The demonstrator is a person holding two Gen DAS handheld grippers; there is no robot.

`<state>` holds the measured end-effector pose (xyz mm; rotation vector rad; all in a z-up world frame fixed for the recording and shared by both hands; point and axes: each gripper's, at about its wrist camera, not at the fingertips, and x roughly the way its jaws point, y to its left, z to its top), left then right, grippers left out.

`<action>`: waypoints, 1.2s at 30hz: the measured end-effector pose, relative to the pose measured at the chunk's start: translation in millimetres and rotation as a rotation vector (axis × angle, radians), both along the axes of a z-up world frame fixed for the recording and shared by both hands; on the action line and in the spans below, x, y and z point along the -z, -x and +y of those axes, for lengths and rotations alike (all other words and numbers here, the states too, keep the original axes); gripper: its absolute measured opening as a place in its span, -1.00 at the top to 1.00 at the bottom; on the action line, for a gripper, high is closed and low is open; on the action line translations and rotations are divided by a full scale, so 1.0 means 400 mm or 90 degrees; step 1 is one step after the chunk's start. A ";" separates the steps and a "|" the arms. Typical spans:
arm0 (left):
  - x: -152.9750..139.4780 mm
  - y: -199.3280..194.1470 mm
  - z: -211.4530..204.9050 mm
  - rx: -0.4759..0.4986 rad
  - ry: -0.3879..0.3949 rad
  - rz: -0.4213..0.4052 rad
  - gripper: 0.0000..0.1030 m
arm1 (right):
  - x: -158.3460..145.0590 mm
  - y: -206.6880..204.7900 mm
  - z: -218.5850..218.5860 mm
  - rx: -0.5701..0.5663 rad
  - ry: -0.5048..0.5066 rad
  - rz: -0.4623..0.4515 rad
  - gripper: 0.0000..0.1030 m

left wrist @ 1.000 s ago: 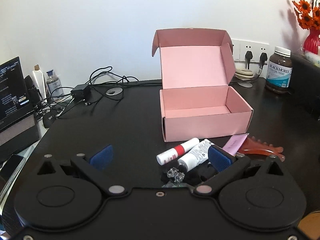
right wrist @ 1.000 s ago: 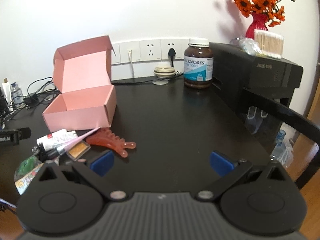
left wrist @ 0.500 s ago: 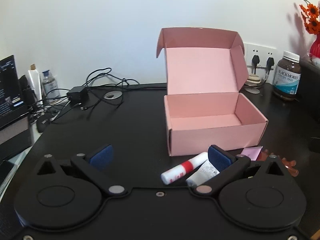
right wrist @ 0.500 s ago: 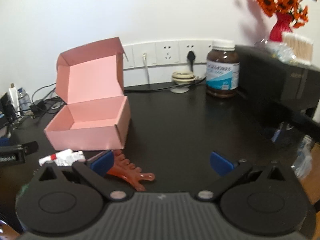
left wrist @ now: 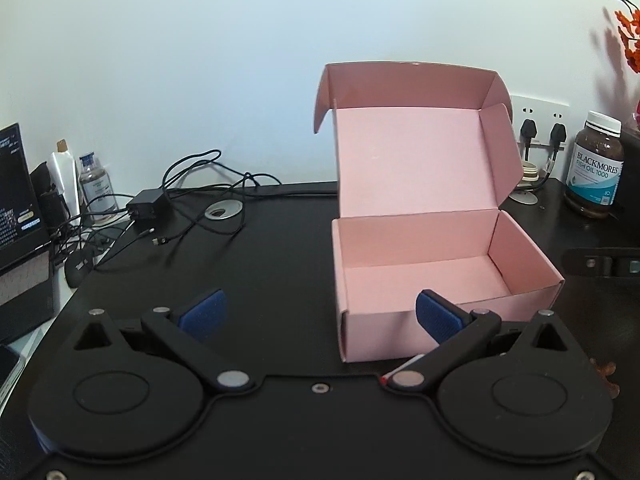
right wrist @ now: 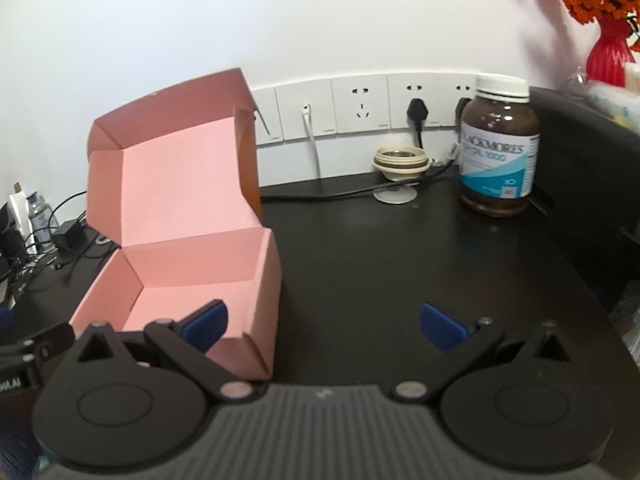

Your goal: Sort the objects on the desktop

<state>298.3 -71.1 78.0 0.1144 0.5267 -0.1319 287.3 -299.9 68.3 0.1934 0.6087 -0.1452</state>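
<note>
On the black tabletop (left wrist: pixel 280 264) a pink box (left wrist: pixel 432 268) is sitting open and bare inside, lid standing upright at its far side. Just near of it, the left hand-held gripper (left wrist: pixel 320 316) is hovering wide open, gripping nothing; the right hand-held gripper (right wrist: pixel 322 322) is likewise spread wide and unloaded, its left finger overlapping the box's right near corner. Far right, a brown supplement bottle (right wrist: pixel 498 148) is standing by the wall sockets (right wrist: pixel 360 108).
</note>
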 end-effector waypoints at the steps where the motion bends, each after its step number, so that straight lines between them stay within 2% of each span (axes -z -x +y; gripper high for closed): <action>1: 0.001 -0.003 -0.004 0.002 -0.001 0.000 -1.00 | 0.003 -0.007 0.002 0.001 0.000 0.003 -0.99; 6: 0.009 -0.019 -0.015 0.010 0.000 0.011 -1.00 | 0.014 -0.027 0.006 0.004 0.010 0.013 -0.99; 16: 0.017 -0.040 -0.011 0.027 0.034 0.033 -1.00 | 0.028 -0.067 0.018 0.002 0.026 0.032 -0.99; 25: 0.026 -0.051 -0.019 0.038 0.038 0.038 -1.00 | 0.050 -0.076 0.008 0.015 0.039 0.051 -0.99; 28: 0.031 -0.058 -0.021 0.027 0.029 0.042 -1.00 | 0.050 -0.075 0.009 0.016 0.041 0.051 -0.99; 33: 0.029 -0.063 -0.034 -0.003 -0.017 0.023 -1.00 | 0.051 -0.072 0.010 0.017 0.046 0.047 -0.99; 36: 0.034 -0.071 -0.033 -0.005 -0.017 0.031 -1.00 | 0.052 -0.067 0.004 0.025 0.044 0.047 -0.99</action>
